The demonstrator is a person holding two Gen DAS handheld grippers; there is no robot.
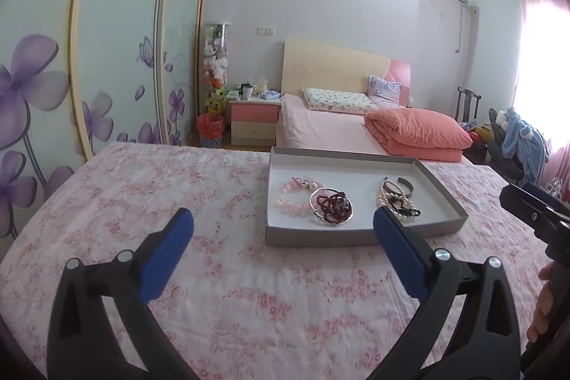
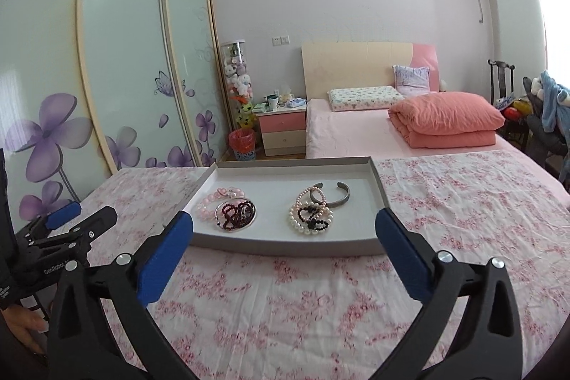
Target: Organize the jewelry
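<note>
While both grippers stand spread wide with nothing between their blue pads, the shallow grey tray lies flat on the surface, its long axis running left to right across both views and its white floor facing up. Left half of tray: pink bead bracelet, touching a silver bangle that rings a heap of dark red beads. Right half of tray, apart from that group: pearl strands tangled with a black bead piece, and behind them, touching, a grey open cuff with its gap turned toward the tray's far wall. Left gripper hovers before the tray's near left corner; right gripper faces the tray's near wall squarely. Surface: covered in a white cloth with a pink floral print, creased. Beyond the tray: pink bed with folded coral quilt, pink-and-cream nightstand; left of the tray, sliding wardrobe doors printed with purple flowers.
</note>
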